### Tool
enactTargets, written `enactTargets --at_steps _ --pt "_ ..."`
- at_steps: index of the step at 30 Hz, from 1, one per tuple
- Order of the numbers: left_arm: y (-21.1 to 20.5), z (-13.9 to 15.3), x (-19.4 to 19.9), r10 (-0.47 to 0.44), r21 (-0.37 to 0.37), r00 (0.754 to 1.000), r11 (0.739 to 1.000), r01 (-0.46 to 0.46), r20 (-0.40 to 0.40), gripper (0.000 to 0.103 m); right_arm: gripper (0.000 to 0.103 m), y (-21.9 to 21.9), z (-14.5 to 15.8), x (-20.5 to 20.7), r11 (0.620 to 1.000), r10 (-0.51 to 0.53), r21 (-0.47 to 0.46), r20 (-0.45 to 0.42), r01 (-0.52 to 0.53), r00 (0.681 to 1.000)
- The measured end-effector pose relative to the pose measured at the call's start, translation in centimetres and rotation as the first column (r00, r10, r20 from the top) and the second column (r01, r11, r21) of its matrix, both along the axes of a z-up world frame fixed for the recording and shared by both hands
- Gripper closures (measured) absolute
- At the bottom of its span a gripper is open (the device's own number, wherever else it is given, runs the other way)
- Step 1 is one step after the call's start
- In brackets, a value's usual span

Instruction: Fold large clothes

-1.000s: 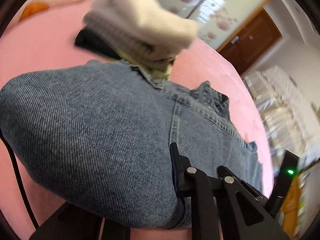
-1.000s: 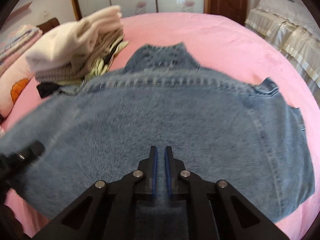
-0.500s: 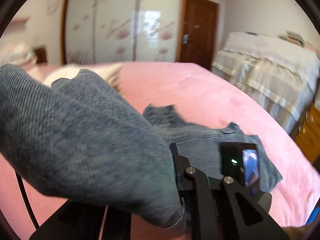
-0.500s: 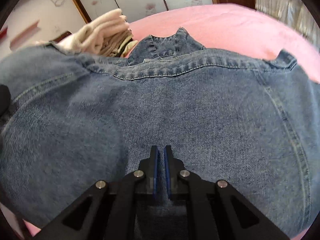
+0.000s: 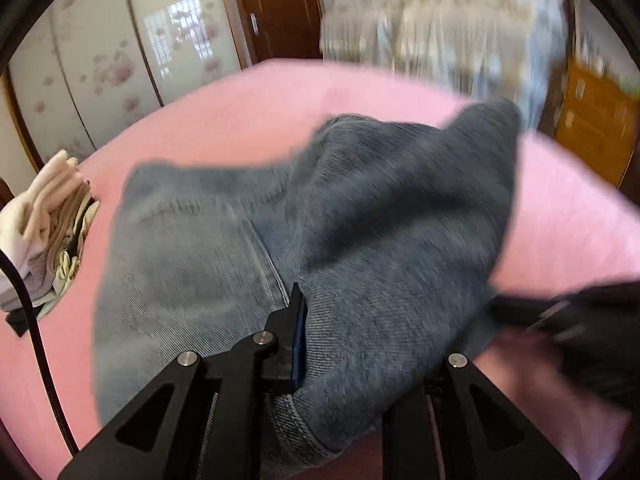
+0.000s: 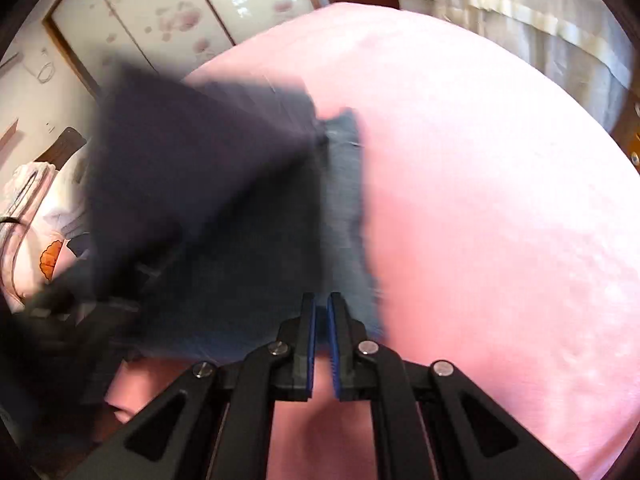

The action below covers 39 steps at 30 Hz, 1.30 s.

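Nearest the left wrist camera, the left gripper (image 5: 340, 344) has its jaws pinched on a thick fold of the denim jacket (image 5: 400, 216); only the left finger (image 5: 294, 320) with its blue pad shows, the other being buried under the cloth. The gathered denim rises from the grip toward one o'clock, hanging over the flatter part of the jacket, which lies spread on the pink bed cover (image 5: 240, 112) from nine to twelve o'clock. At three o'clock a dark, blurred shape reaches to the cloth's edge; what it is cannot be told.

At nine o'clock, beside the jacket on the bed, sits a pile of folded clothes (image 5: 48, 220), cream on top. Farther off stand wardrobe doors (image 5: 120, 48) with pink blossoms and a brown door (image 5: 280, 8).

In the right wrist view the right gripper (image 6: 321, 344) has its blue pads drawn nearly together. The jacket's hem (image 6: 348, 208) runs up from just ahead of the tips toward twelve o'clock, but whether cloth is caught between the pads is unclear. A dark, blurred flap of denim fills ten o'clock.
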<state>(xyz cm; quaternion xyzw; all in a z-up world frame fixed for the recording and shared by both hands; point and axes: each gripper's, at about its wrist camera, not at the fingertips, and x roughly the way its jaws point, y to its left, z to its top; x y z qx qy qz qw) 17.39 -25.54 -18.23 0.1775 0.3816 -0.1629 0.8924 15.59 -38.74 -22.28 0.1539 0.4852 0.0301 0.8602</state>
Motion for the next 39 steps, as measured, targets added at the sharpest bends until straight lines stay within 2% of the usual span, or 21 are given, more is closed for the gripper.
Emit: enactTargets --at_steps 1,2,4,11,13,15,18,19,20,23,26,28,31,32,34,39 --pt "-0.7 -0.4 -0.7 -0.008 0.049 0.999 0.999 0.006 0.041 0.087 0.101 -0.5 0.0 -0.4 1.0 -0.007 -0.018 -0.005 0.007 1.0" --pt "-1.1 -0.5 -0.8 -0.015 0.069 0.998 0.998 0.011 0.058 0.086 0.101 -0.8 -0.2 -0.6 1.0 -0.008 -0.027 -0.012 0.007 1.0" --pt "-0.9 -0.3 -0.9 -0.015 0.068 0.999 0.998 0.011 0.048 0.085 0.1 -1.2 -0.2 -1.0 1.0 -0.016 -0.018 -0.015 0.016 1.0" --pt "0.0 2.3 0.2 -0.084 0.008 0.994 0.996 0.085 -0.072 0.068 0.098 -3.0 1.1 -0.6 0.999 -0.045 0.006 -0.009 0.045 0.999" --pt "0.4 3.0 0.0 -0.093 -0.024 0.99 0.996 0.091 -0.107 0.066 0.097 -3.4 2.0 -0.5 0.999 -0.053 0.012 -0.007 0.053 0.999" --pt "1.6 4.3 -0.6 -0.107 -0.086 0.98 0.992 0.094 -0.166 0.062 0.095 -3.9 3.1 -0.8 0.998 -0.055 0.014 -0.003 0.055 0.998" --pt "3.3 6.2 -1.3 -0.111 -0.15 0.969 0.986 0.078 -0.222 0.059 0.071 -4.2 5.0 -0.9 0.997 -0.072 0.019 0.015 0.071 0.997" --pt "4.1 6.9 -1.5 -0.105 -0.171 0.966 0.983 0.064 -0.238 0.059 0.062 -4.2 5.7 -0.9 0.997 -0.077 0.026 0.029 0.077 0.997" --pt "4.9 7.6 -1.7 -0.089 -0.178 0.966 0.983 0.046 -0.243 0.059 0.06 -4.0 6.4 -0.8 0.997 -0.077 0.033 0.043 0.076 0.996" --pt "7.8 9.4 -0.9 -0.03 -0.198 0.963 0.98 -0.024 -0.266 0.058 0.06 -2.8 8.1 -0.1 0.999 -0.042 0.037 0.063 0.04 0.997" --pt "11.3 9.9 0.5 0.058 -0.22 0.955 0.967 -0.126 -0.29 0.056 0.06 -1.0 9.0 0.7 1.0 0.013 0.006 0.078 -0.014 0.997" --pt "13.6 9.3 1.6 0.141 -0.201 0.94 0.957 -0.209 -0.31 0.056 0.06 0.2 8.8 1.2 0.998 0.05 -0.026 0.064 -0.049 0.997" --pt "15.6 7.9 3.1 0.211 -0.176 0.917 0.943 -0.282 -0.338 0.056 0.06 1.8 7.4 2.6 0.993 0.107 -0.046 0.035 -0.105 0.994" --pt "16.5 7.1 3.8 0.235 -0.173 0.902 0.934 -0.312 -0.362 0.056 0.06 2.0 6.9 2.8 0.992 0.118 -0.056 0.025 -0.117 0.993" --pt "17.3 5.9 4.6 0.244 -0.186 0.884 0.922 -0.338 -0.398 0.056 0.06 2.5 5.7 3.4 0.987 0.138 -0.08 -0.007 -0.138 0.99" --pt "19.2 3.5 6.7 0.236 -0.28 0.836 0.868 -0.411 -0.496 0.056 0.061 2.3 3.9 3.8 0.987 0.139 -0.069 -0.04 -0.142 0.989"
